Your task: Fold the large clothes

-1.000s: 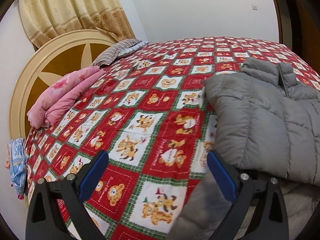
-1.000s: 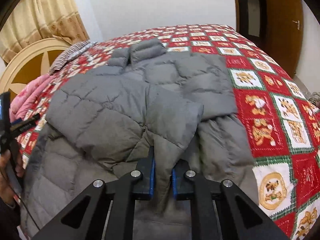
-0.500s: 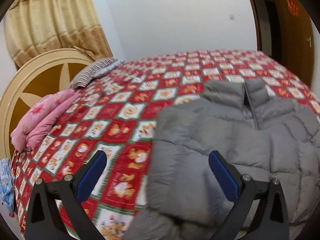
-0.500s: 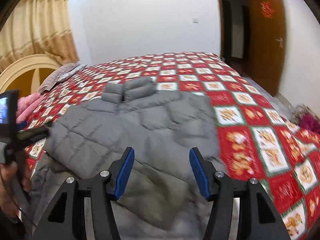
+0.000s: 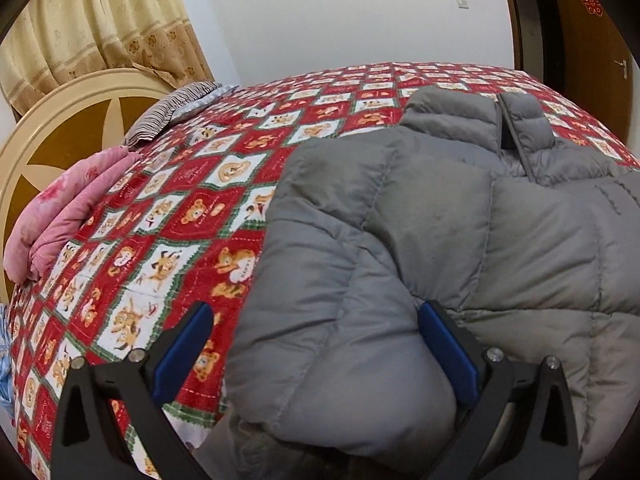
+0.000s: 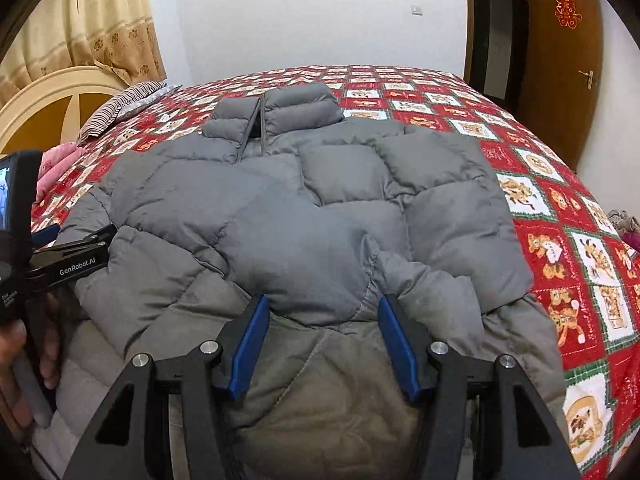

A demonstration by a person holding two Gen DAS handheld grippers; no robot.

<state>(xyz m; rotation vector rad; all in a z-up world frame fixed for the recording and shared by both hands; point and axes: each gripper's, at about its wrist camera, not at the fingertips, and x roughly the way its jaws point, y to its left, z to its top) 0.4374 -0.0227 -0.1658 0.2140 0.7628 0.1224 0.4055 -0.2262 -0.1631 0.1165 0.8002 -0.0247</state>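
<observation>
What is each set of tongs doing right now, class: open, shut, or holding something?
Left tongs: open, straddling a fold of the grey puffer jacket, not clamped.
Right tongs: open, holding nothing, over the jacket's lower part.

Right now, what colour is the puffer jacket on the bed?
Grey. The puffer jacket shows best in the right wrist view.
</observation>
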